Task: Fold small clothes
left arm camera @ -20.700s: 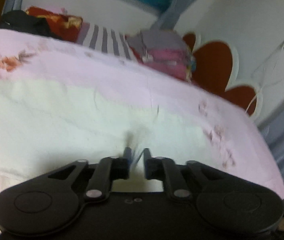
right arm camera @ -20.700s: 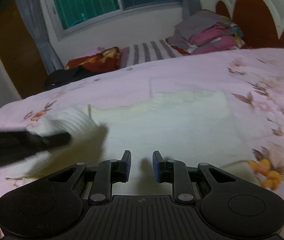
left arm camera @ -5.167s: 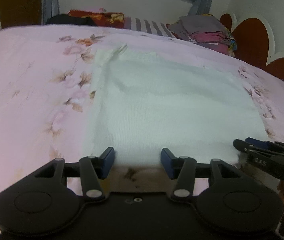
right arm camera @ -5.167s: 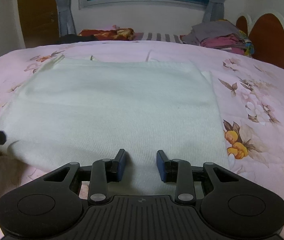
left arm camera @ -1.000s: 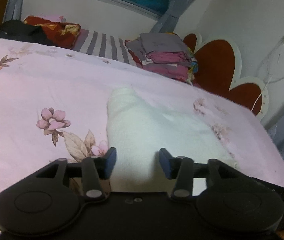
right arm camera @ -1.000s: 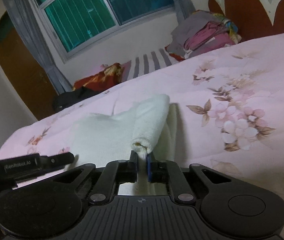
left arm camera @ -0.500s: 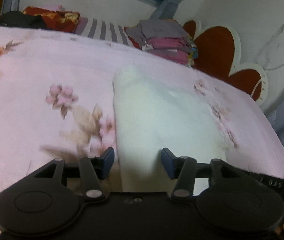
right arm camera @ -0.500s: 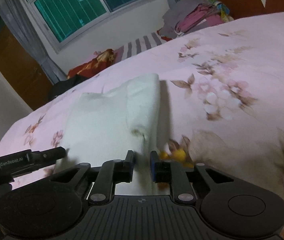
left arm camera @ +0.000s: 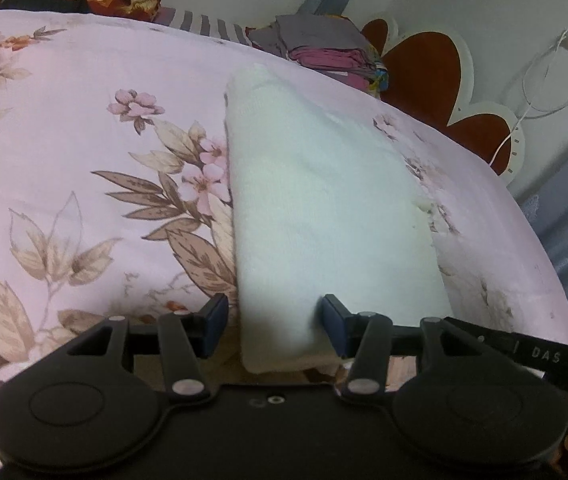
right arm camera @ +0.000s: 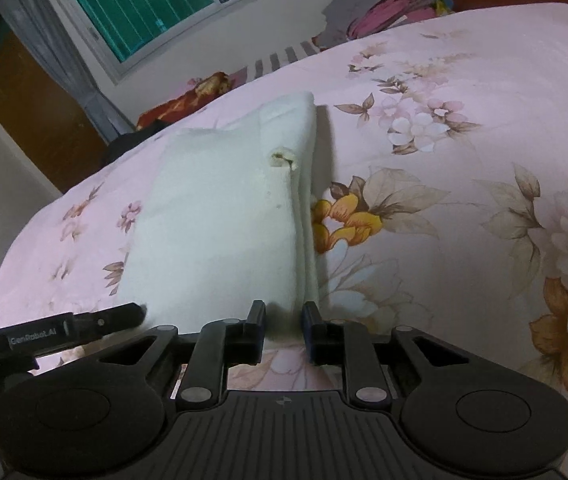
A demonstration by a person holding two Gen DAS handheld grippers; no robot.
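The cream-white knitted garment (left arm camera: 323, 208), already folded into a narrow oblong, lies flat on the pink flower-printed bedspread (left arm camera: 64, 152), its near end towards both tools. The left gripper (left arm camera: 272, 322) stands wide apart, its blue pads either side of the near left corner without pinching it; the right gripper (right arm camera: 283, 328) is parted more narrowly and straddles the stacked right edge, holding nothing that I can see. The likeliest trouble, as I judge it, is a partial grab: the right edge shows several loose layers, and a small puckered tuck (right arm camera: 283, 159) sits proud farther up, so closing on the top layer alone would peel the fold open when lifted. The soft bedspread could also be pinched along with the knit, dragging and skewing the bundle.
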